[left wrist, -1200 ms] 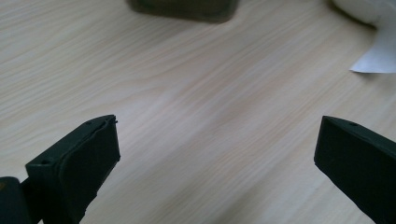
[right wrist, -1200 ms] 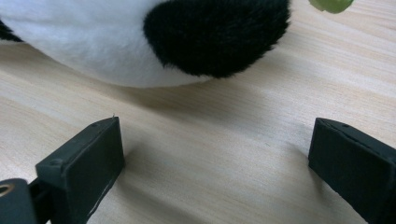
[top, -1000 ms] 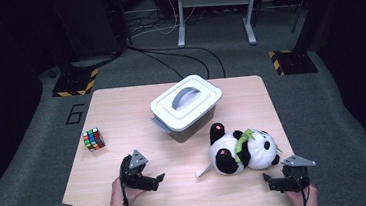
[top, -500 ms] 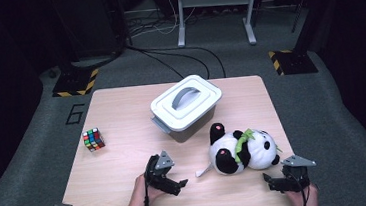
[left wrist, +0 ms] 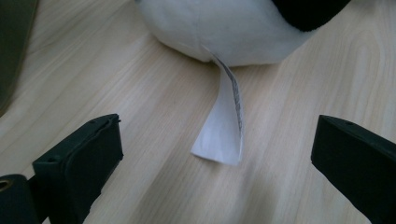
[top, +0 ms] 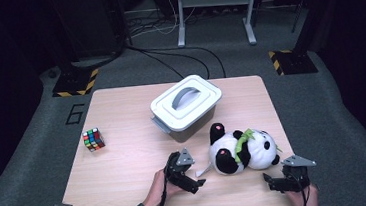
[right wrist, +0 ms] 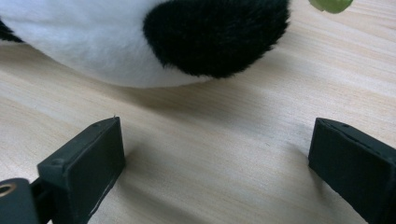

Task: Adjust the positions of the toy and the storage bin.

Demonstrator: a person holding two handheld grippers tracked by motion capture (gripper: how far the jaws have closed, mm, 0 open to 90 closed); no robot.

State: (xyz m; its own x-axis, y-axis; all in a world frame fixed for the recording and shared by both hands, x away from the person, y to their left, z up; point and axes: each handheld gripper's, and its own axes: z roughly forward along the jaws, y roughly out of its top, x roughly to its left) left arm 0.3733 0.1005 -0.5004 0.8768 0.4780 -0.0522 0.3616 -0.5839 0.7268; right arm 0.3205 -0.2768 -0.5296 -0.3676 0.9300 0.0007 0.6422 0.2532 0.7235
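From above, we saw the plush panda (top: 245,150) lying on the table (top: 124,138) in front of a lidded white box (top: 186,107), our left gripper (top: 194,180) just beside it, our right gripper (top: 274,184) near its other end. In the left gripper view, wide-open, empty jaws framed the panda's white tag (left wrist: 223,126). In the right gripper view, jaws stood equally wide, empty, before the panda.
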